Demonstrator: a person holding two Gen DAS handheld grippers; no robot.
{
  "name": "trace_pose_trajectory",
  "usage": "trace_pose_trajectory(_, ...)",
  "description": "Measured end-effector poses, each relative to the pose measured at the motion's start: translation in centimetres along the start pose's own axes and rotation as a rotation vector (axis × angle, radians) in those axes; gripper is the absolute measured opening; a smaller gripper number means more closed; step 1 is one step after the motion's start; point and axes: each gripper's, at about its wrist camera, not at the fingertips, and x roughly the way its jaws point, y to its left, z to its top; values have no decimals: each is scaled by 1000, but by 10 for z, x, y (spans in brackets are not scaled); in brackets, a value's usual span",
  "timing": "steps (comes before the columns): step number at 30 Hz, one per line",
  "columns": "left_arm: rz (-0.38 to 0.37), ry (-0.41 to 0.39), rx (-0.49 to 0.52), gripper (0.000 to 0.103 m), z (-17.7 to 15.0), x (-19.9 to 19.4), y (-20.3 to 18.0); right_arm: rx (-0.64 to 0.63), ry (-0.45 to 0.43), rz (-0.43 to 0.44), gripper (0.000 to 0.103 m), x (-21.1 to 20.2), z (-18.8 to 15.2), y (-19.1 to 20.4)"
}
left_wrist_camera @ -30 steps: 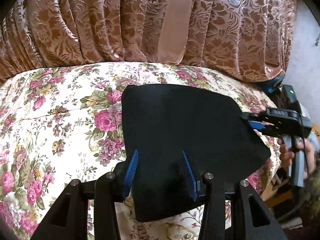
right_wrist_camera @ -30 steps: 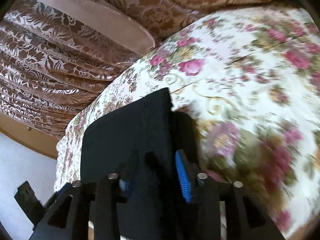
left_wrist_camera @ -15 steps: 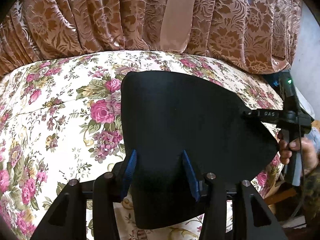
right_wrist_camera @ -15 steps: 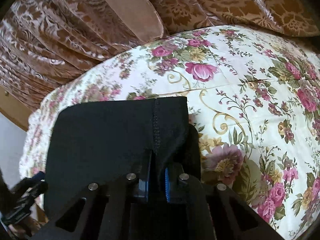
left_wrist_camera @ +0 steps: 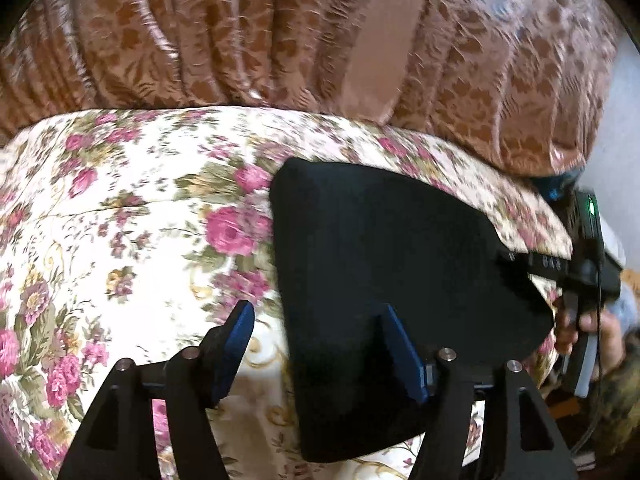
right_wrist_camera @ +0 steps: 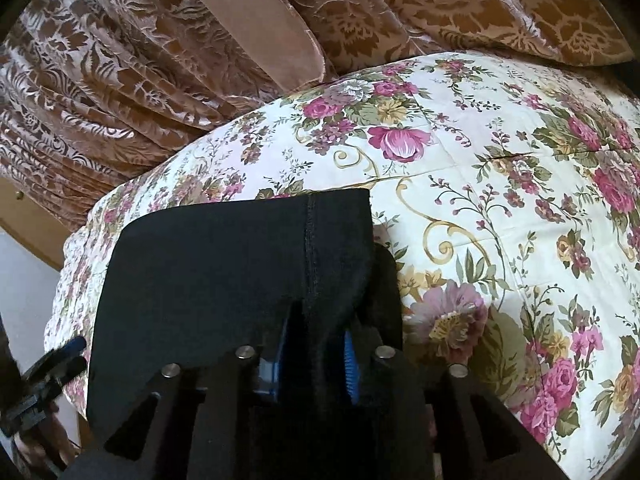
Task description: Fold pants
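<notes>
The black pants (left_wrist_camera: 392, 264) lie folded into a compact flat shape on the floral bedspread (left_wrist_camera: 120, 208). In the left wrist view my left gripper (left_wrist_camera: 320, 344) is open; its left finger is over bare bedspread and its right finger rests on the pants' near edge. My right gripper (left_wrist_camera: 516, 258) shows at the pants' right edge, held by a hand. In the right wrist view the pants (right_wrist_camera: 224, 272) fill the lower left, with a stitched seam running toward my right gripper (right_wrist_camera: 316, 354), whose blue pads stand slightly apart around a fold of cloth.
A brown floral curtain (left_wrist_camera: 280, 32) hangs behind the bed, also in the right wrist view (right_wrist_camera: 120, 52). The bedspread (right_wrist_camera: 520, 200) stretches right of the pants. The bed's edge drops off by the right hand, with a white wall (left_wrist_camera: 616, 128) beyond.
My left gripper has shifted left, so its left finger is now off the pants. My right gripper, clamped tight half a second ago, has loosened slightly on the fold.
</notes>
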Motion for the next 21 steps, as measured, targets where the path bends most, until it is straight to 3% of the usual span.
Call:
trace_pose_trajectory(5,-3,2,-60,72,4,-2,22,12,1,10,28,-3,-1,-1)
trace_pose_trajectory(9,-50,12,-127,76,3,2,42,26,1,36,38,-12,-4,-3)
trace_pose_trajectory(13,-125,51,-221,75,11,18,62,61,8,70,39,-22,-9,-12)
trace_pose_trajectory(16,-206,75,-277,75,21,29,71,83,14,88,45,-26,-17,-18)
trace_pose_trajectory(21,-249,90,-309,75,37,44,72,89,10,113,45,-27,-24,-22)
